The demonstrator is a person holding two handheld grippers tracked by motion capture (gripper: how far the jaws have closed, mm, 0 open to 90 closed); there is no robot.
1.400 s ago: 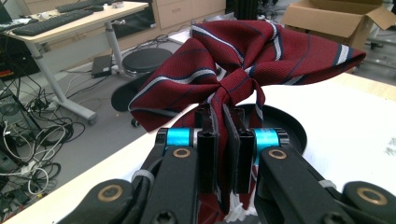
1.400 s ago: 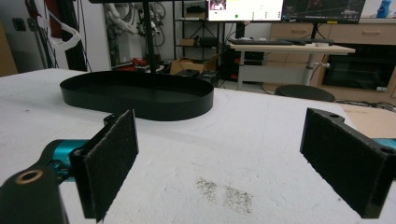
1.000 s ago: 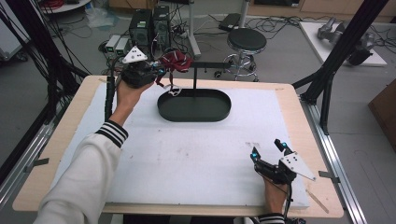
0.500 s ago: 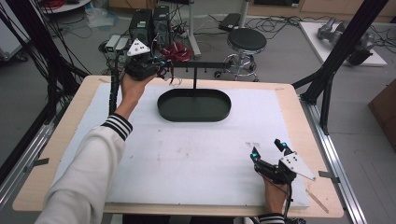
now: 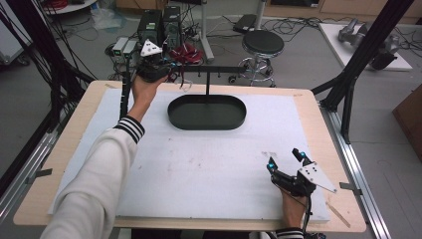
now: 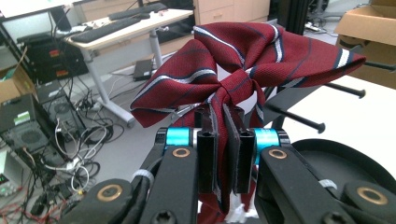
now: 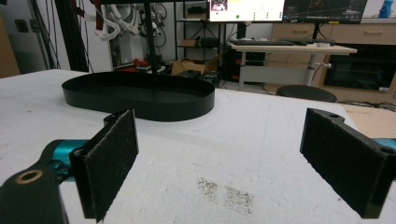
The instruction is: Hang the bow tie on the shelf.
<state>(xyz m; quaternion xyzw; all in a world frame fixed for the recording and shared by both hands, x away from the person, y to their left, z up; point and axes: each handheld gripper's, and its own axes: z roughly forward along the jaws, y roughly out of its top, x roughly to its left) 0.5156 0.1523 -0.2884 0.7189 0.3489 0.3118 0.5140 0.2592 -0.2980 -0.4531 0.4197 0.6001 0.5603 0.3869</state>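
Bow tie [image 6: 243, 60] pinched at its knot between left tool [image 6: 224, 154] pads.

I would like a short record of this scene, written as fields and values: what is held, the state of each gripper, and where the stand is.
held thing: dark red striped fabric bow tie
left gripper: shut on the bow tie, raised at the table's far left edge
right gripper: open, nothing between its fingers, low over the white foam mat
stand: black oval tray with an upright post and a crossbar with pegs
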